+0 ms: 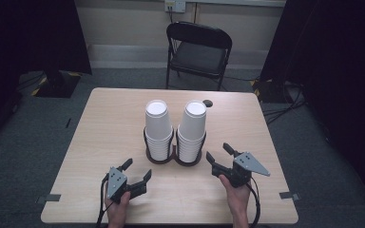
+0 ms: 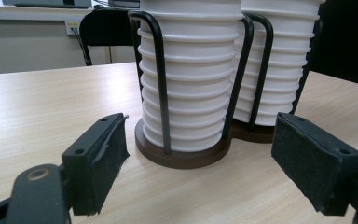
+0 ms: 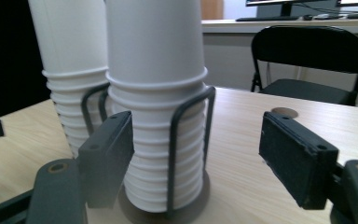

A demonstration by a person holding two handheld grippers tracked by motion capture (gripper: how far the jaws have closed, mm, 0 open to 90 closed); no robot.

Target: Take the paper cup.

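Observation:
Two tall stacks of white paper cups stand upside down in a dark wire holder [image 1: 173, 159] at the table's middle: the left stack [image 1: 158, 128] and the right stack [image 1: 191, 128]. My left gripper [image 1: 138, 168] rests low on the table in front of and left of the holder, open and empty. In the left gripper view its jaws [image 2: 200, 140] frame the left stack [image 2: 191, 70]. My right gripper [image 1: 218, 151] is held just right of the holder, raised a little, jaws apart with nothing pressed. In the right gripper view [image 3: 196, 135] the right stack [image 3: 156, 93] stands close ahead.
The wooden table [image 1: 114, 123] has a small dark round cap [image 1: 208, 102] behind the cups. A black folding chair [image 1: 197, 52] stands beyond the far edge. Grey tape marks sit at the near corners [image 1: 287, 195].

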